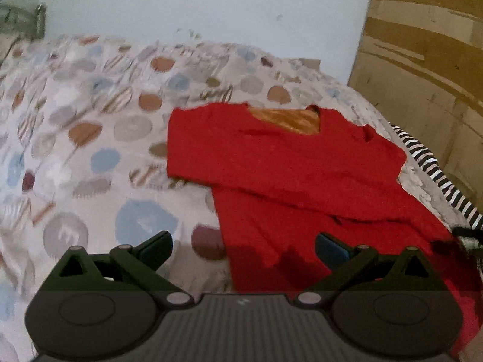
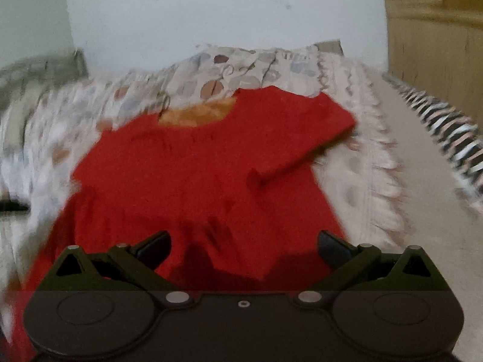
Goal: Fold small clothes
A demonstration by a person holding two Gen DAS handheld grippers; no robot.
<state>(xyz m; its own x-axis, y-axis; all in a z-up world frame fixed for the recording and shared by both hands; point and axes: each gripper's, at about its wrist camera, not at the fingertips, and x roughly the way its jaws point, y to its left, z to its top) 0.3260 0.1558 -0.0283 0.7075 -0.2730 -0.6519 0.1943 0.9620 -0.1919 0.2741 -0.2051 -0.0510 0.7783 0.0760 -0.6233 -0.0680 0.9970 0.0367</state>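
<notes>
Left wrist: left gripper (image 1: 243, 249) jaws spread over red shirt (image 1: 286, 163) hem; right gripper (image 2: 244, 249) likewise.

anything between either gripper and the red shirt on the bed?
Nothing visible. The left gripper and the right gripper are both open, with only the red shirt showing in the gap between each one's fingers. The striped cloth lies beside the shirt at the bed's edge, out of both paths.
</notes>
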